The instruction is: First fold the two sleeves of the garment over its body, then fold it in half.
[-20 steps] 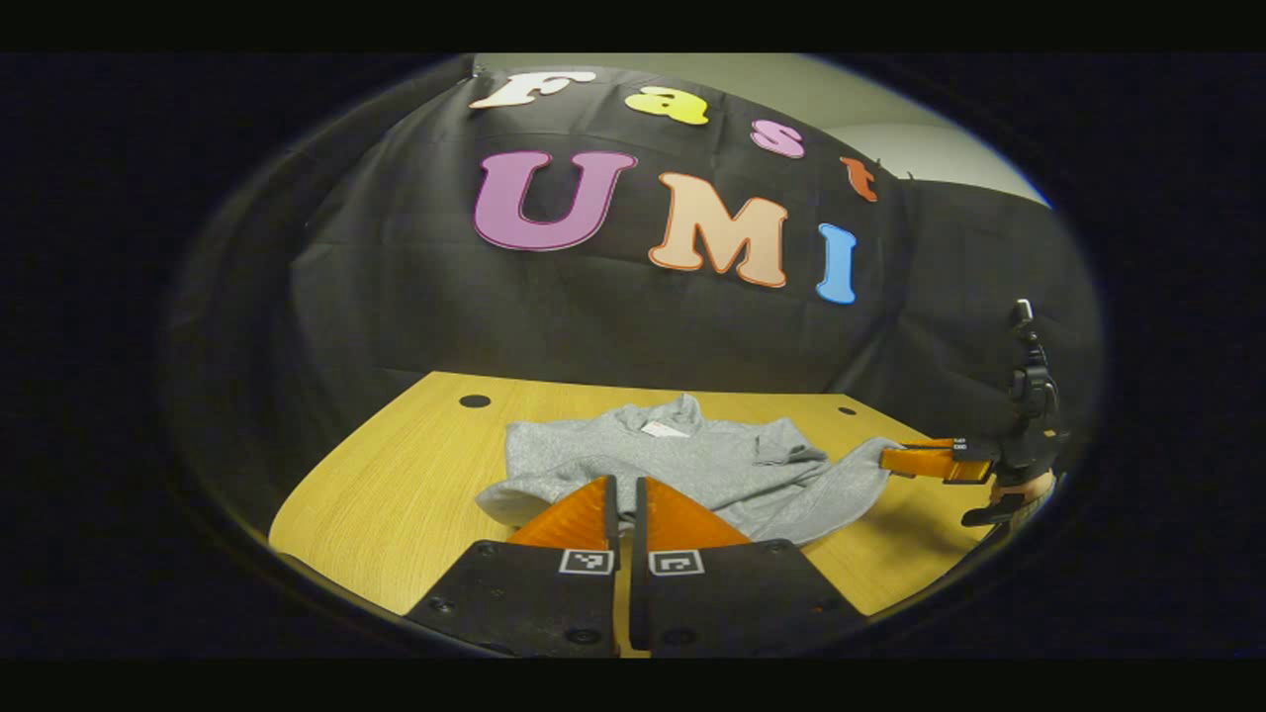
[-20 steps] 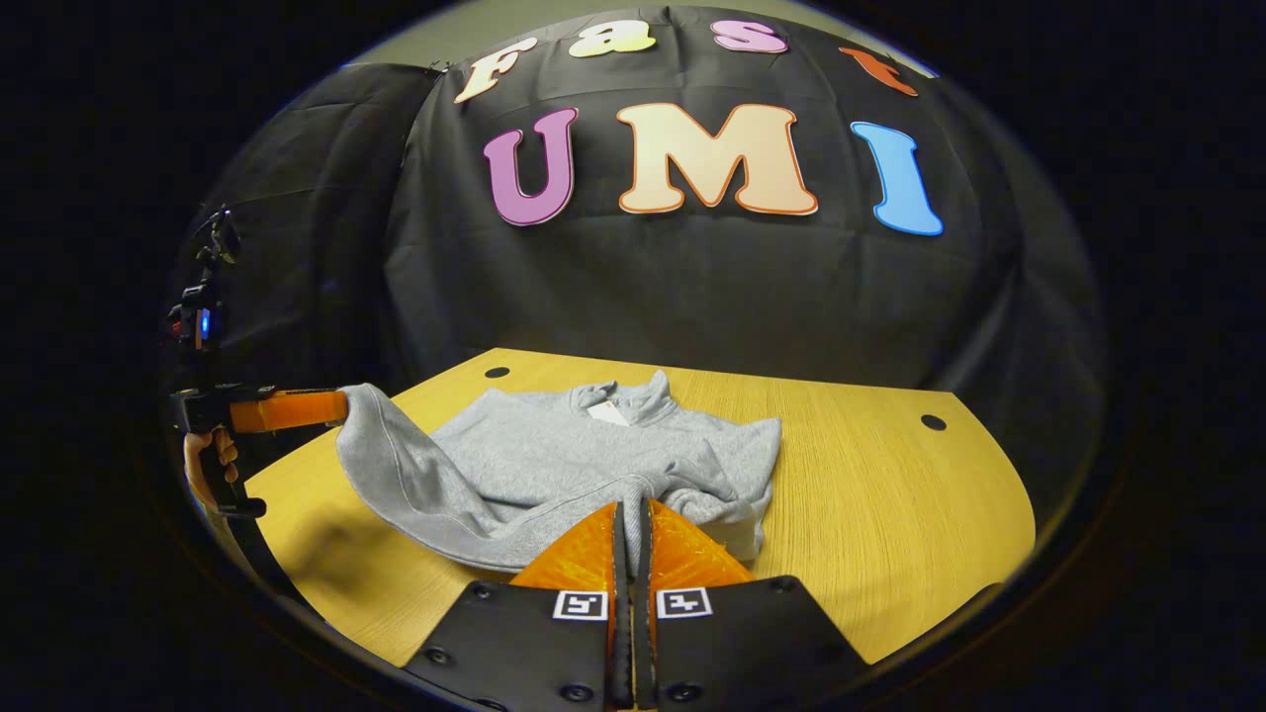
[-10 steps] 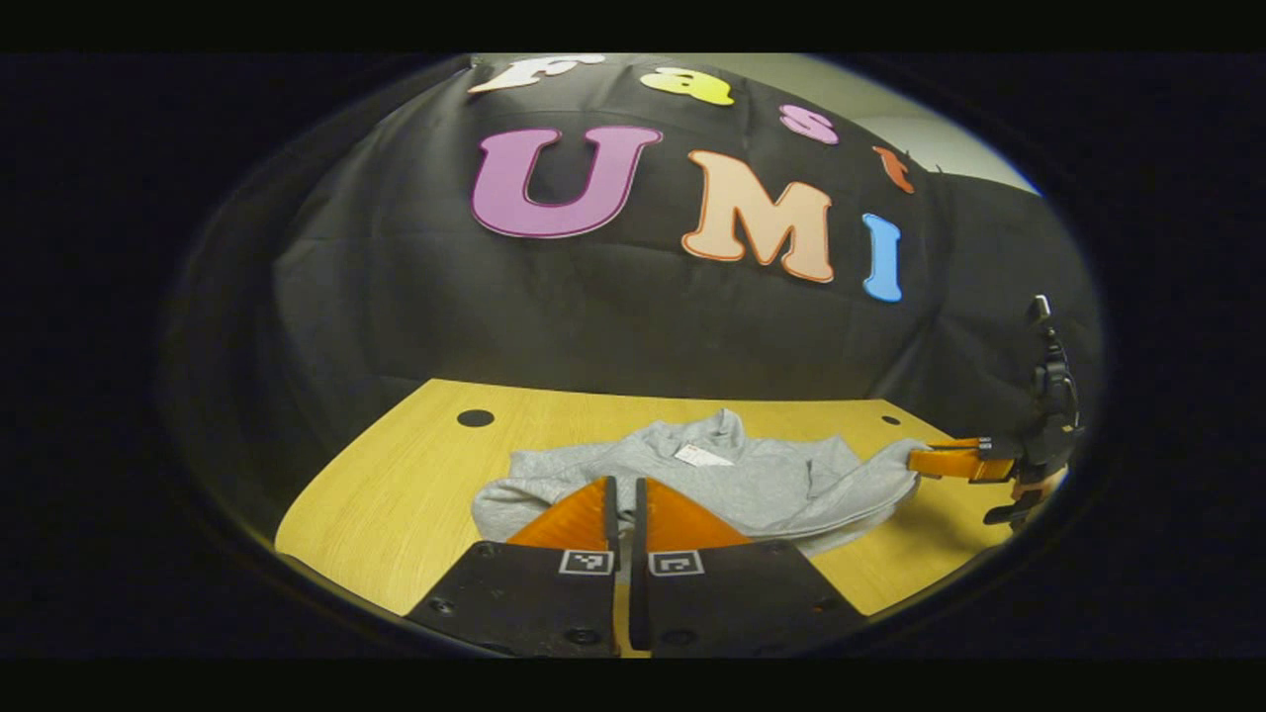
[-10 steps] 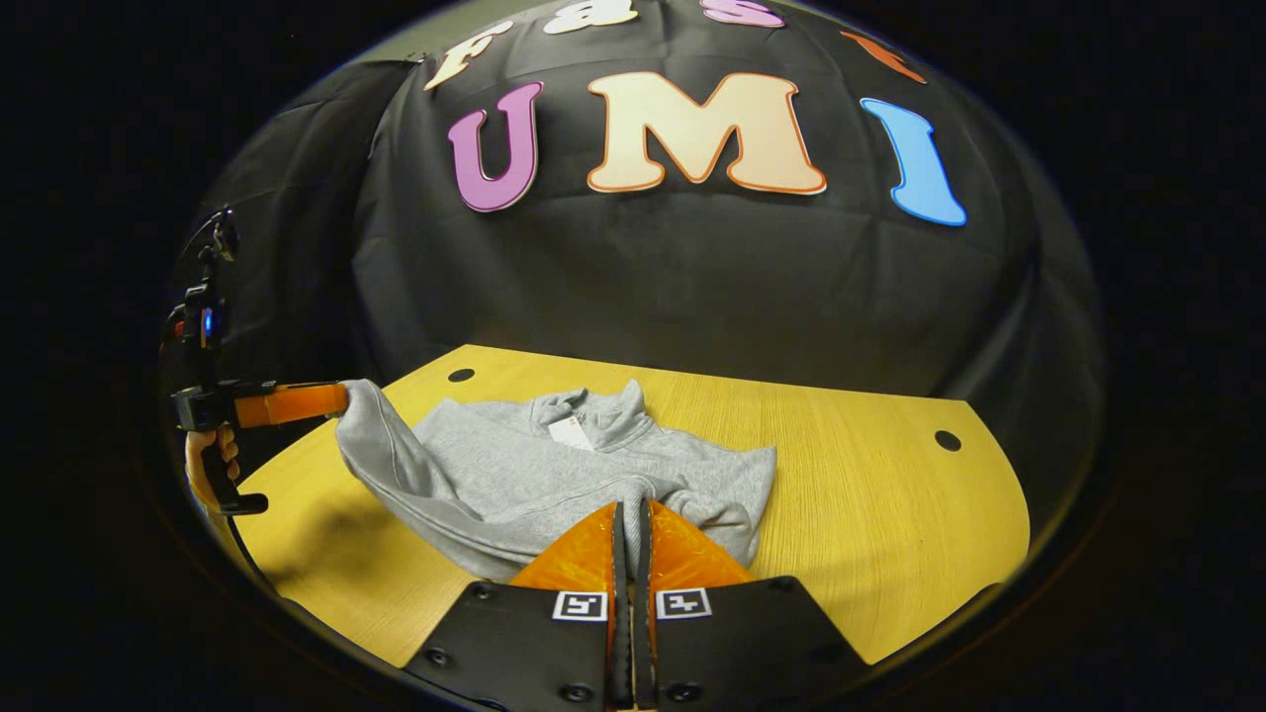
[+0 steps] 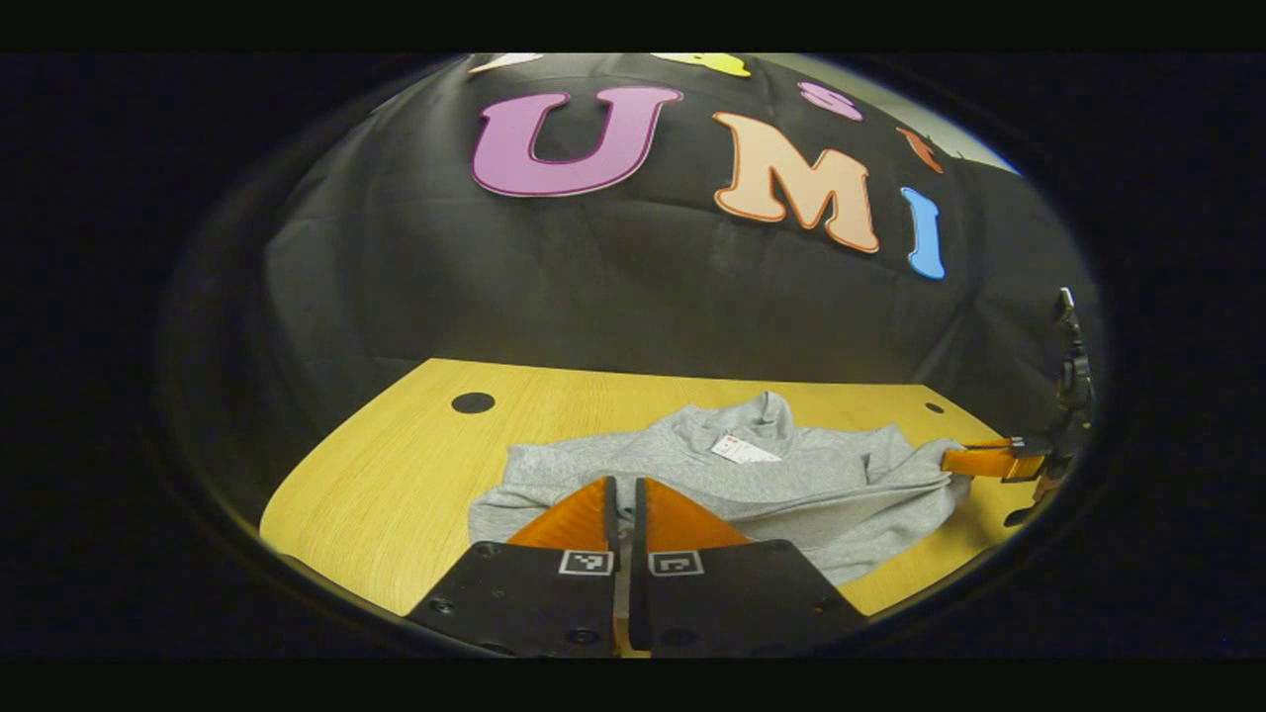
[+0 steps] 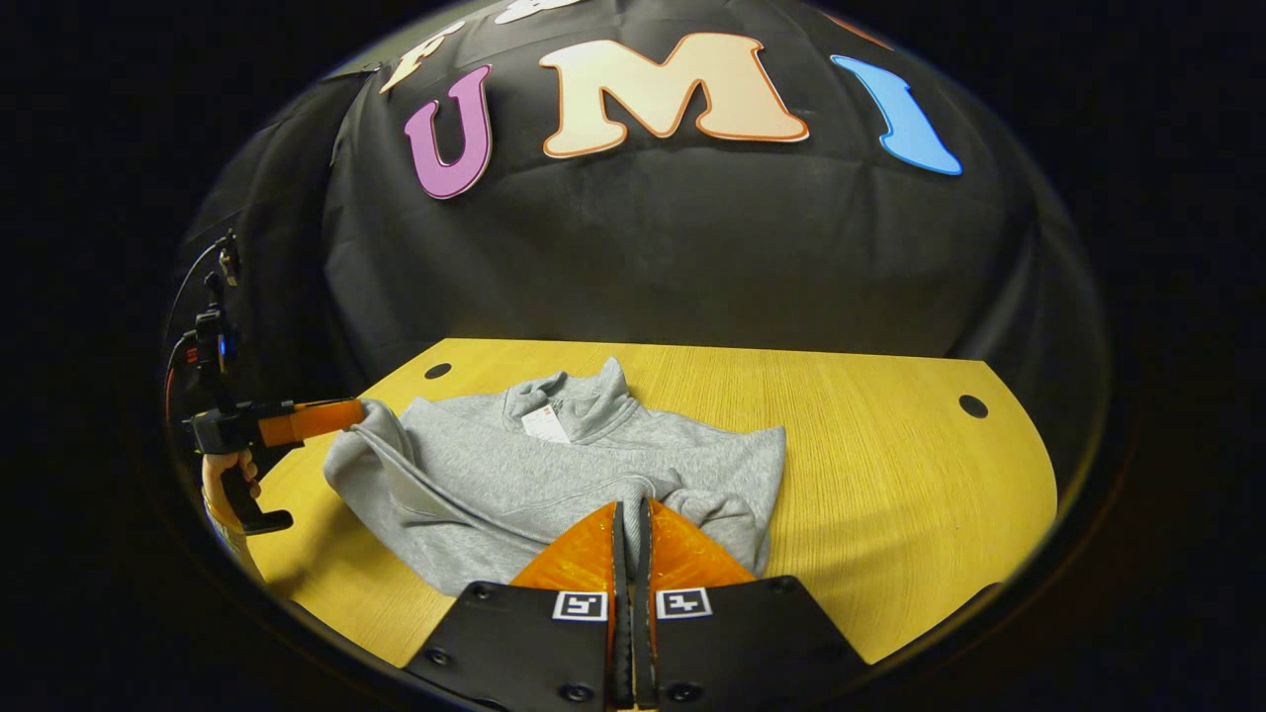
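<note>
Grey fleece garment (image 6: 554, 475) on yellow wooden table (image 6: 890, 475) | left gripper (image 6: 341, 413) and right gripper (image 6: 631, 519) each pinch its near edge at 6 o'clock | sleeves apparently folded in; halving fold under way, unfinished

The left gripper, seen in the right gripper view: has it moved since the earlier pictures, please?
Yes. The left gripper has carried the sweatshirt edge inward, over the table, toward its collar.

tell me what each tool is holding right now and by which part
Both tools hold the grey sweatshirt. The left tool and the right tool are each shut on a near bottom corner along its hem edge, lifted off the wooden table.
</note>
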`<action>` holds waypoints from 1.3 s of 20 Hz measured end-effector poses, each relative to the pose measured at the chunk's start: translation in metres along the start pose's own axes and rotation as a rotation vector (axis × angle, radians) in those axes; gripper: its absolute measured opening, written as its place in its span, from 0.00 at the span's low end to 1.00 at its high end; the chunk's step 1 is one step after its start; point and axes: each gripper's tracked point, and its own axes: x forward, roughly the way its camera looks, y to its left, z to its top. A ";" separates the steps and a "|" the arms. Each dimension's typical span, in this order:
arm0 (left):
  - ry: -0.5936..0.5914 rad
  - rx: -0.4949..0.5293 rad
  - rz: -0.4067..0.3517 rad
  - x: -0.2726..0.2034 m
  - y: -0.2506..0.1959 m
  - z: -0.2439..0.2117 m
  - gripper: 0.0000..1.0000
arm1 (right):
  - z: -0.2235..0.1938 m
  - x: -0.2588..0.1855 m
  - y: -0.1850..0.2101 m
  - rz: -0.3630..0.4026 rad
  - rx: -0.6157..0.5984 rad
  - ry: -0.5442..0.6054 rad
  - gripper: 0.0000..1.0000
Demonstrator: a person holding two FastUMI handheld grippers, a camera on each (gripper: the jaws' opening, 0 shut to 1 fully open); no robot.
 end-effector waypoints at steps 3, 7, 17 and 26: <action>0.018 0.009 0.008 0.008 0.001 -0.007 0.00 | 0.004 0.004 0.001 0.005 0.006 -0.002 0.04; 0.019 0.001 0.021 0.010 0.006 -0.011 0.00 | 0.009 0.004 0.001 0.017 0.023 -0.018 0.06; -0.098 0.053 0.178 -0.018 0.045 0.025 0.95 | 0.030 -0.012 -0.001 -0.015 -0.052 -0.102 0.98; -0.247 0.056 0.175 -0.109 0.034 0.064 0.94 | 0.076 -0.099 0.026 -0.019 -0.080 -0.349 0.98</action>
